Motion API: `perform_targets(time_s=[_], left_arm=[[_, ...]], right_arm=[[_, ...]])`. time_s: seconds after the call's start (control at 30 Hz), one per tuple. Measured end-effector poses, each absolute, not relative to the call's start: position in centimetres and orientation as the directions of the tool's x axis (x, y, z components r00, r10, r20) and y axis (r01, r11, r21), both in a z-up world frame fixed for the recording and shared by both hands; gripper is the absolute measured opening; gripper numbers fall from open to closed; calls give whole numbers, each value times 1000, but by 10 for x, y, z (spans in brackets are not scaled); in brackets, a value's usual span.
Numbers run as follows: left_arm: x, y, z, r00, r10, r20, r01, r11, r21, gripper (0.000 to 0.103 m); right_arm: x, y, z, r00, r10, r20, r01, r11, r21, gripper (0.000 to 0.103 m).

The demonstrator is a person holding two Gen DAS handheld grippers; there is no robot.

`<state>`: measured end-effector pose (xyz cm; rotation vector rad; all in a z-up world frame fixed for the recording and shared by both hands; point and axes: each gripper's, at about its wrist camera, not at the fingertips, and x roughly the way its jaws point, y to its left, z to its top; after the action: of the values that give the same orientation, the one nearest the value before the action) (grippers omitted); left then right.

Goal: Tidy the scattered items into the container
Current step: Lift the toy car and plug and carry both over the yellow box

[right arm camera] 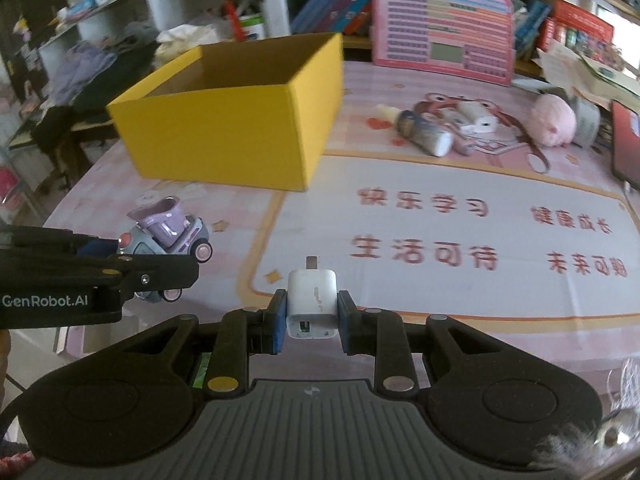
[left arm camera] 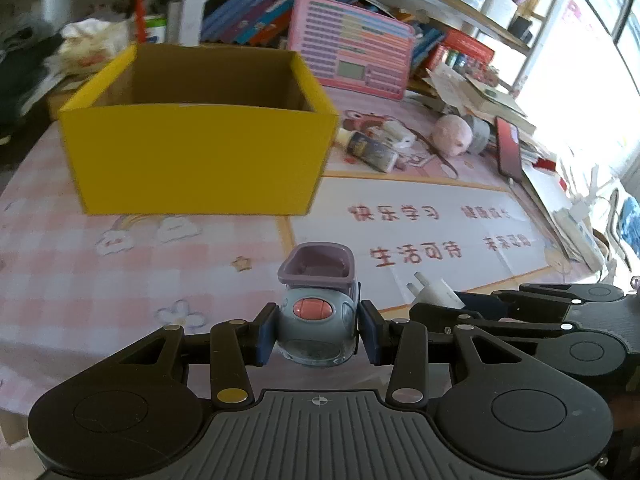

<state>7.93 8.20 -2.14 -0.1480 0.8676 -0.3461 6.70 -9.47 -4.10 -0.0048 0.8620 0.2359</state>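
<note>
Two grippers are loaded at once, each carrying one item toward the same container. Left gripper (left arm camera: 318, 332) is clamped across the sides of a small grey toy car (left arm camera: 318, 320) with a purple tub on its back; the pads bear on the car's flanks, so the wheels hang free and the tub stays upright. Right gripper (right arm camera: 311, 322) is closed on a white plug-in charger (right arm camera: 311, 300), held by its flat sides with the prongs pointing ahead, away from the gripper body. In the right wrist view the left gripper and its car sit just to the left and slightly ahead. Both grippers point downward at a slant over a pink checked table mat (left arm camera: 120, 280). Yellow cardboard box (left arm camera: 200, 160), open-topped, stands ahead of the left gripper and ahead-left of the right one, well apart from both; its interior is only partly visible. Remaining scattered items lie ahead-right of both grippers, beside the box: a lying bottle (right arm camera: 424, 136), a small white block (right arm camera: 478, 120) and a pink plush toy (right arm camera: 556, 124). Judgement: transport step; both loads probably need to rise above the near box wall before release, and side-by-side grippers risk bumping each other over the opening.
</note>
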Motion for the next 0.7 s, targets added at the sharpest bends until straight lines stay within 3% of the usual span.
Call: perform_targets(time_s=[0.7], left_arm=[[75,129,-23,639,-282,-716,114,955,-274,41]], right_arm=[[80,-36,-39,596,294,-747,-393,918,48,24]])
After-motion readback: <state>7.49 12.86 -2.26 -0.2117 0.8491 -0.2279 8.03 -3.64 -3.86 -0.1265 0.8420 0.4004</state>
